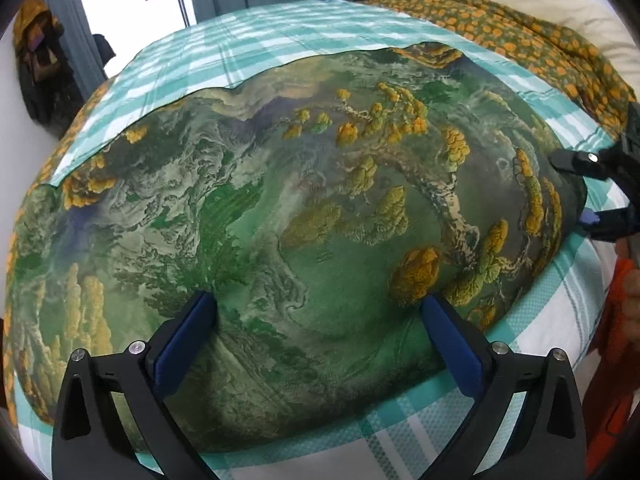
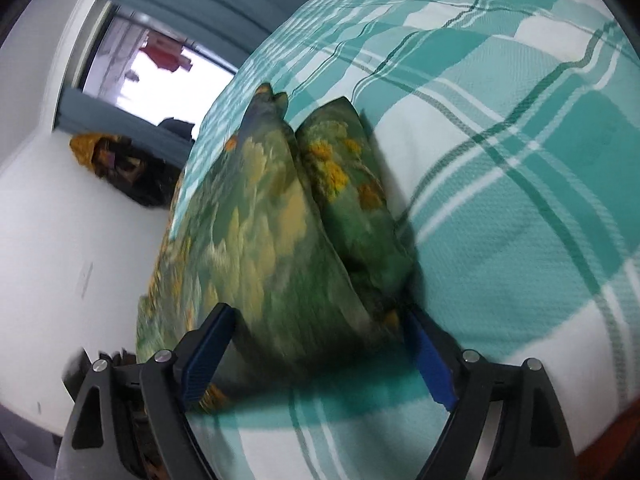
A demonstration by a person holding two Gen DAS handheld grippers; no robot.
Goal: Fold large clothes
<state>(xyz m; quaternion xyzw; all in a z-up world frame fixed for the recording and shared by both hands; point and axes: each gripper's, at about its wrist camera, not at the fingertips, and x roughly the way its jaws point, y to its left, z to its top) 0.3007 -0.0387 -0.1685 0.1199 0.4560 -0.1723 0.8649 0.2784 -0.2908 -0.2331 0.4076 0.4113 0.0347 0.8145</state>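
Two views are given, and each shows what the other lacks. From the left wrist, the green printed cloth [image 1: 280,208] is seen nearly whole, spread flat on the checked sheet [image 1: 248,36], with an orange-dotted quilt [image 1: 520,36] at 1 o'clock and a window [image 1: 132,12] at 11 o'clock. From the right wrist, only the cloth's end [image 2: 280,220] is seen edge-on, as two stacked layers with a fold gap between them.

The left gripper [image 1: 318,308] is angled down over the cloth's near edge, its fingers [image 1: 188,340] held wide apart with nothing clamped. The right gripper [image 2: 316,320] is rolled sideways, so the room appears tilted; its fingers are also spread wide, and the cloth's end lies between them without being pinched. That gripper [image 1: 580,196] is seen again at 3 o'clock in the left view, at the cloth's right end.

Blur smears the cloth near the right fingers, so contact with the pads cannot be judged. An orange sleeve [image 1: 616,320] is cut off at the frame's right edge. Dark clothing [image 1: 36,68] by the wall is hard to make out.
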